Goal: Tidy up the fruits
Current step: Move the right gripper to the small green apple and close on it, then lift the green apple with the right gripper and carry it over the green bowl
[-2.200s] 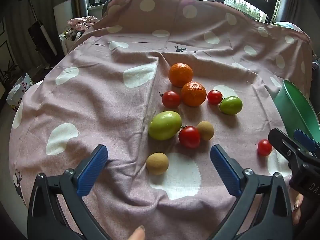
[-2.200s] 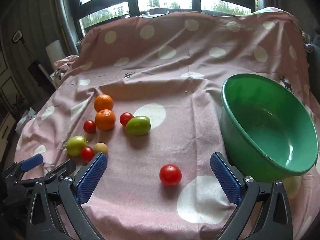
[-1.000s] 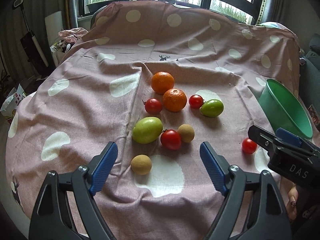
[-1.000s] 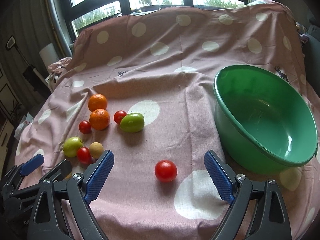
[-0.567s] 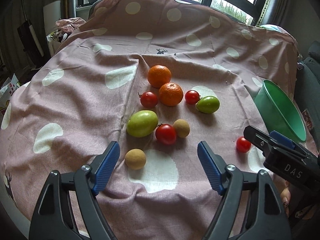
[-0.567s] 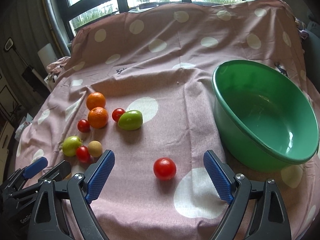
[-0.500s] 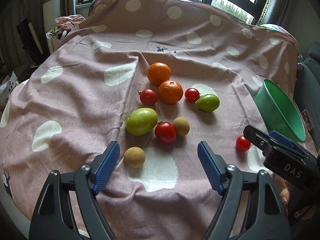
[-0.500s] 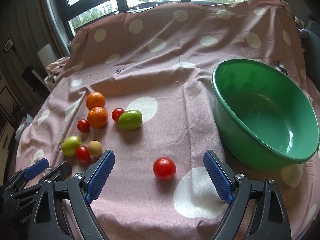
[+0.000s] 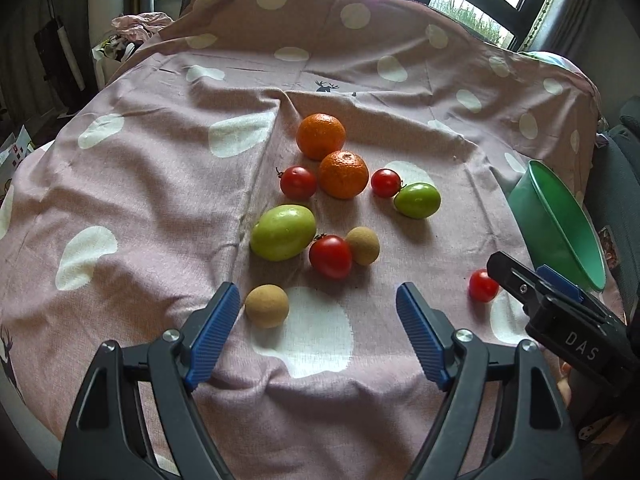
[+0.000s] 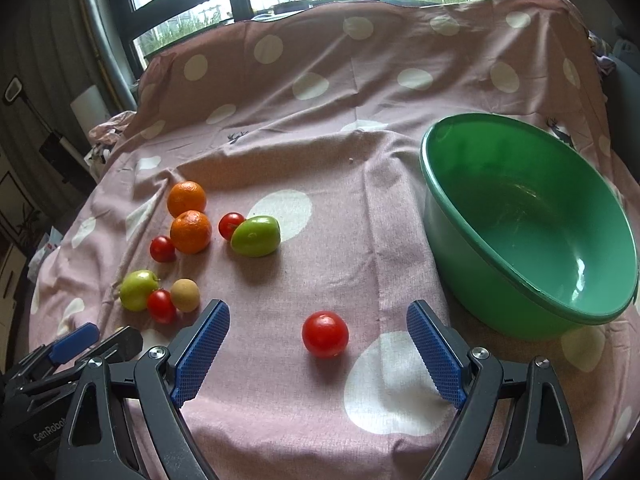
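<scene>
Both grippers' jaws gaped empty: left gripper [image 9: 318, 334] near brown fruit [image 9: 266, 305]; right gripper [image 10: 318, 354] framed lone tomato [image 10: 325, 334], bowl [image 10: 496, 280] rim just beside.

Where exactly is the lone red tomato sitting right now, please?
In the right wrist view the lone red tomato lies on the tablecloth ahead of the open right gripper, left of the green bowl.

A pink dotted cloth [image 10: 360, 168] covers the table, bearing scattered fruits [image 9: 282, 232] and a green basin [image 10: 532, 280].

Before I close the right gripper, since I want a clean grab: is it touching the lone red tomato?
Apart. The right wrist view shows the tomato on cloth, clear gaps to both open fingers.
</scene>
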`<state>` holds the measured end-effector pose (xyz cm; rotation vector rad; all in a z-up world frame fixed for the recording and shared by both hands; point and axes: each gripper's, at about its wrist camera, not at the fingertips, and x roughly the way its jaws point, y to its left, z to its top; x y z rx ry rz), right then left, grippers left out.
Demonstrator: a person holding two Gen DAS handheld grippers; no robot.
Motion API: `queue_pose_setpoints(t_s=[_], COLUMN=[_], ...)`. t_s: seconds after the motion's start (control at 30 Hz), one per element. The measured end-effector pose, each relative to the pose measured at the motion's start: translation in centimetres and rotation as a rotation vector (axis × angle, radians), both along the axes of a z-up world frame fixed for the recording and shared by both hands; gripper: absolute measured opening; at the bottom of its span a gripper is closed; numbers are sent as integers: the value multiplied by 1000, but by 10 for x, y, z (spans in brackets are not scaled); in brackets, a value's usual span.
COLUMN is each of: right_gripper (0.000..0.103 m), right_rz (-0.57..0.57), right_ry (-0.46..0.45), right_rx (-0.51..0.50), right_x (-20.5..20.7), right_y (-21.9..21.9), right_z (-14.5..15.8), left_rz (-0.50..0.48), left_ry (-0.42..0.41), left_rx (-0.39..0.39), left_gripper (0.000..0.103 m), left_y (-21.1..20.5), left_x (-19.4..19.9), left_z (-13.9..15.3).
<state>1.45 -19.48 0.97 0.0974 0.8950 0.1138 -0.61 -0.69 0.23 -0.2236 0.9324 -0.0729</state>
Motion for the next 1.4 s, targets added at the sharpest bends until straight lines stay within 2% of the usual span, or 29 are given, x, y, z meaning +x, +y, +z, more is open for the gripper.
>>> queue_pose_setpoints(t_s=[0.27, 0.33, 0.47, 0.6, 0.67, 0.73, 0.8, 0.97, 1.03, 1.2, 1.33, 1.4], right_gripper=[91, 87, 83, 75, 65, 64, 56, 48, 39, 39, 39, 39], right_rz=[5, 14, 61, 84, 72, 56, 43, 62, 97, 106, 161, 184], right_ry=[0, 3, 88, 176, 213, 222, 227, 281, 289, 281, 320, 335], right_rx=[9, 25, 92, 147, 162, 155, 155, 215, 255, 253, 366, 367], right_x=[-1, -1, 16, 48, 65, 81, 94, 113, 114, 103, 80, 66], right_y=[-2, -3, 1, 11, 16, 21, 24, 27, 31, 29, 21, 22], right_z=[2, 5, 5, -2, -7, -11, -16, -32, -35, -31, -24, -21], left_rz=[6, 10, 17, 19, 21, 19, 13, 4, -7, -42, -99, -129], left_ry=[-5, -9, -18, -20, -19, -17, -12, -3, 4, 16, 34, 55], left_rx=[-3, -10, -24, -40, -41, -40, -44, -63, -83, -127, -184, -204], left_gripper=[80, 79, 66, 54, 53, 53, 53, 53, 53, 53, 53, 53], left_y=[3, 4, 8, 9, 9, 9, 9, 7, 6, 1, -6, -12], left_x=[1, 2, 3, 5, 6, 5, 6, 8, 9, 9, 6, 6], left_z=[1, 2, 2, 2, 2, 1, 1, -1, -2, -3, -4, -6])
